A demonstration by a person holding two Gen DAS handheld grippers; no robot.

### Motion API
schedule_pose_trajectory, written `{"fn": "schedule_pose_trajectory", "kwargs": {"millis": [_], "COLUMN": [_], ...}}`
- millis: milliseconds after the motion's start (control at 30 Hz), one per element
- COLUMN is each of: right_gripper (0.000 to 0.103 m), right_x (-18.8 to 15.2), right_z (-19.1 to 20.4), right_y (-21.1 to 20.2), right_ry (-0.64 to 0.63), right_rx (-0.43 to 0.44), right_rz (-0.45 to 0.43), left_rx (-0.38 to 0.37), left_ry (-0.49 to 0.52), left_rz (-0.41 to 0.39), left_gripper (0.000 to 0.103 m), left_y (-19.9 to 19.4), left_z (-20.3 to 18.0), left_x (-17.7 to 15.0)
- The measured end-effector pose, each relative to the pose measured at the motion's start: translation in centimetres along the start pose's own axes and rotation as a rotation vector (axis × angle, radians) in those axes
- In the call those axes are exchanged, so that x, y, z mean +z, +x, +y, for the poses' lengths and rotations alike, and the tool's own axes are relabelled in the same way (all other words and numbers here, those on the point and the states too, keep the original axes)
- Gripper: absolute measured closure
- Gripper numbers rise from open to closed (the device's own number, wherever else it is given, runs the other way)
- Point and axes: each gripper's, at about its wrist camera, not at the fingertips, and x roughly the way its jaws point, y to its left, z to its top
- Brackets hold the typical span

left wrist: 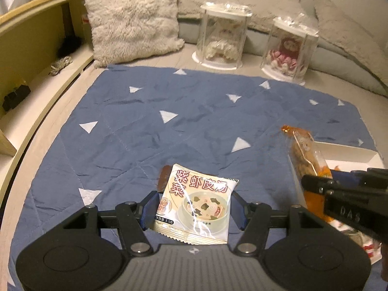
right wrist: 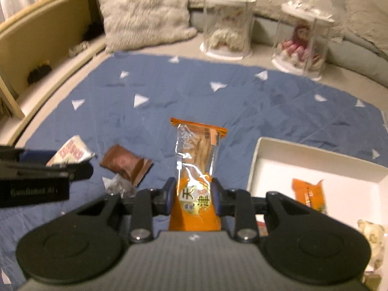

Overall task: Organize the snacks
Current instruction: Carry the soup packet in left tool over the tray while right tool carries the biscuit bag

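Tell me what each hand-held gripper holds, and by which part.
Left hand-held gripper: white soup packet, clamped across its lower side edges. Right hand-held gripper: orange snack pack, pinched near its lower end.

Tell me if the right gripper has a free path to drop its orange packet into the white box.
Probably yes. The right gripper, shut on the orange packet, sits beside the white box, whose open top has bare floor left.

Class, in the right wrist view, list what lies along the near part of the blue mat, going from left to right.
Left gripper → brown packet → orange snack packet in the right gripper → white box.
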Motion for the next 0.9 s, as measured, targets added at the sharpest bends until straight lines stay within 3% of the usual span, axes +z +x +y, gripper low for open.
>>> {"fn": "schedule_pose_trajectory", "kwargs": {"millis": [433, 900], "right_gripper": [0.068, 0.068], "right_x": [-1.0, -2.9], "right_z": [-4.9, -13.7], "right_y": [-4.9, -6.7], "right_ry": [0.042, 0.146], "right_rx": [-0.072, -0.157], "right_rz": [-0.085, -0.100], "left_rx": [-0.015, -0.150], "left_ry": [0.009, 0.051], "left_rz": [-0.051, -0.063], "left_gripper": [0.040, 0.040], "left_y": [-2.3, -0.2], "left_z": [-4.7, -13.1], "left_x": [-0.1, 0.9]}}
